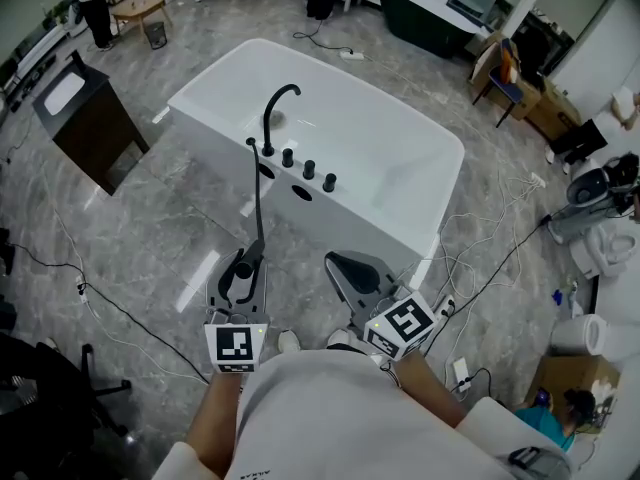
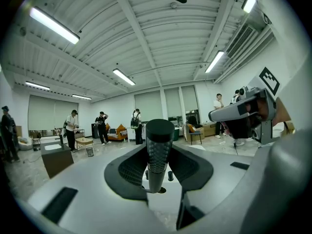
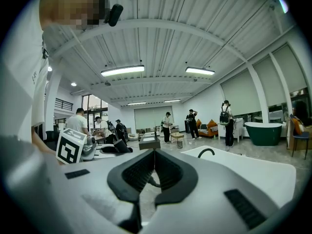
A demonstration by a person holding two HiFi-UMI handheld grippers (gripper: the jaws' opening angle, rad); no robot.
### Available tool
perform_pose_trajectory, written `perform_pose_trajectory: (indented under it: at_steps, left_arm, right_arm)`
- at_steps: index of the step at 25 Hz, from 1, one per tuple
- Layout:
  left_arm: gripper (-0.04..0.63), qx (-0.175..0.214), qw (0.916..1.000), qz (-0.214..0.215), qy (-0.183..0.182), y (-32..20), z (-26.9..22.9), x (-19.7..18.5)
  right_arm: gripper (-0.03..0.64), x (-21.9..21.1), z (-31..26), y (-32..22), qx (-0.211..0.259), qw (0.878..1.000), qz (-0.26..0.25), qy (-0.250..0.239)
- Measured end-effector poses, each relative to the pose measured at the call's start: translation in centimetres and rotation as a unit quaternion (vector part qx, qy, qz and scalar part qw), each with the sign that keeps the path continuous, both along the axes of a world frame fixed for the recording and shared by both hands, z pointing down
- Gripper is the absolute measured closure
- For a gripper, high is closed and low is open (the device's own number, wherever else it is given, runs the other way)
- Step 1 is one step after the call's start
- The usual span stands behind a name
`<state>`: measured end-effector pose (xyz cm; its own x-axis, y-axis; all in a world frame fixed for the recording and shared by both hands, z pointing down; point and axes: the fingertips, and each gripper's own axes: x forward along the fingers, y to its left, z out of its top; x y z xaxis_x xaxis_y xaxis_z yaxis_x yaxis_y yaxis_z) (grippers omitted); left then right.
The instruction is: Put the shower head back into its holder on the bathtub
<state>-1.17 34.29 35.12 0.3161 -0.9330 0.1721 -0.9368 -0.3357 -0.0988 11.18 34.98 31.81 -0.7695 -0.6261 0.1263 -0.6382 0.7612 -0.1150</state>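
Left claw (image 1: pixel 244 264) gripping shower head (image 2: pixel 159 150), apparently outside white bathtub (image 1: pixel 395 153)

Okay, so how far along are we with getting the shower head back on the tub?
Done: the left gripper is closed on the black shower head, with its hose running up to the white bathtub. In hand: the head is held over the floor, short of the tub. Left: seat it in its holder near the knobs and release. The right gripper is shut and empty.
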Motion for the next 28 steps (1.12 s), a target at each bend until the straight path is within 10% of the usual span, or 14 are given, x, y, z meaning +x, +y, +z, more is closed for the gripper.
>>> perform_pose_trajectory:
  at_steps: [28]
  left_arm:
    - [0.454,0.012,0.9999,0.007,0.002,-3.6,-0.9,-3.0]
  right_arm:
    - [0.598,-4.0,0.2,-5.6,0.011,1.000,-0.017,0.006]
